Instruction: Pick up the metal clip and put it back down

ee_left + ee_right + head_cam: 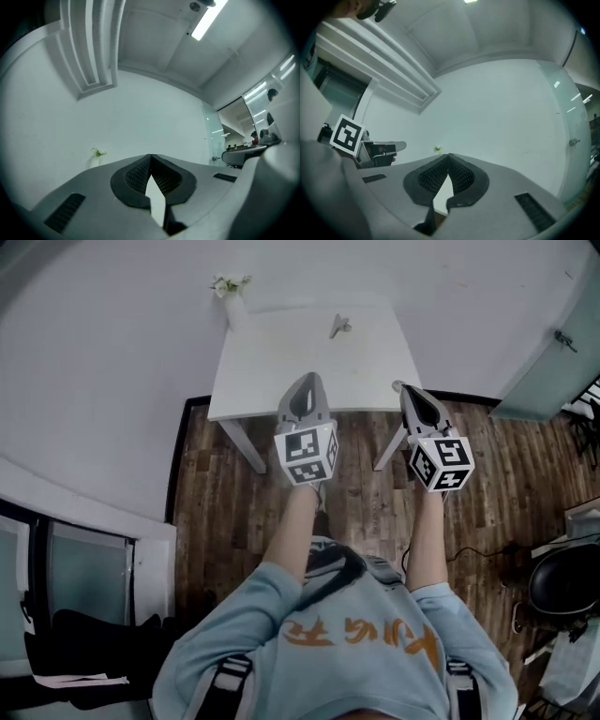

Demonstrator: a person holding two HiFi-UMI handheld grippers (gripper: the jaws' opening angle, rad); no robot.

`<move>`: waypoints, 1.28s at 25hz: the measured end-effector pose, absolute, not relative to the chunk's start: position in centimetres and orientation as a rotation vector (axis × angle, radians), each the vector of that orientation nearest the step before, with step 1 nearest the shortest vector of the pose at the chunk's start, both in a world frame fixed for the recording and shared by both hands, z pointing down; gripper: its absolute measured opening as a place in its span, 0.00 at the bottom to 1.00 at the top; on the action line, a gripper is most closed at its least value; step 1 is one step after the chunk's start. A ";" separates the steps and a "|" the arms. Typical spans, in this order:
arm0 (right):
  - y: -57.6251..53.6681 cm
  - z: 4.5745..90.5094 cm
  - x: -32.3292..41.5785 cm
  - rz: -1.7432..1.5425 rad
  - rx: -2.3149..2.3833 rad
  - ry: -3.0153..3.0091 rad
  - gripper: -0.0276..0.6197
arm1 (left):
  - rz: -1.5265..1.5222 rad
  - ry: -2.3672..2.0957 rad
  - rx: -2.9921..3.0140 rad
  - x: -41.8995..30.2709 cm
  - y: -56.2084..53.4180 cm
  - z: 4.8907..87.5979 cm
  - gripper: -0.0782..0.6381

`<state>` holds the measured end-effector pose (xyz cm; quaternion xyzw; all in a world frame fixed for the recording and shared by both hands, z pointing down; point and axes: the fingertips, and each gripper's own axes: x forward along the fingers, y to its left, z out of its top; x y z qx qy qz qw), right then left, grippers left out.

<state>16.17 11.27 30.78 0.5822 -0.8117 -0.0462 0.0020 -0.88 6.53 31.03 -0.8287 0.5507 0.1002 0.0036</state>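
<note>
So the metal clip [339, 326] is just lying on the white table [281, 362], toward the far edge and a bit right of the middle. It's a small greyish, shiny thing, kind of wedge-shaped, too tiny from here to make out more. Nothing is touching it. The left gripper [307, 381] and the right gripper [403, 388] both hang at the near edge of the table, well apart from the clip, jaws pressed together with nothing between them. There's a little white vase with a green sprig [232, 296] at the far left corner.
</note>
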 end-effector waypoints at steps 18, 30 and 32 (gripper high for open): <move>-17.7 36.6 16.4 0.138 1.865 -2.576 0.06 | -0.049 1.576 -2.839 3.8 -21.4 39.5 0.14; -22.9 40.6 18.2 0.218 1.824 -2.507 0.06 | -0.103 1.661 -2.934 4.9 -28.3 44.2 0.14; -23.7 40.8 18.9 0.251 1.834 -2.498 0.06 | -0.125 1.640 -2.944 5.7 -28.6 44.4 0.14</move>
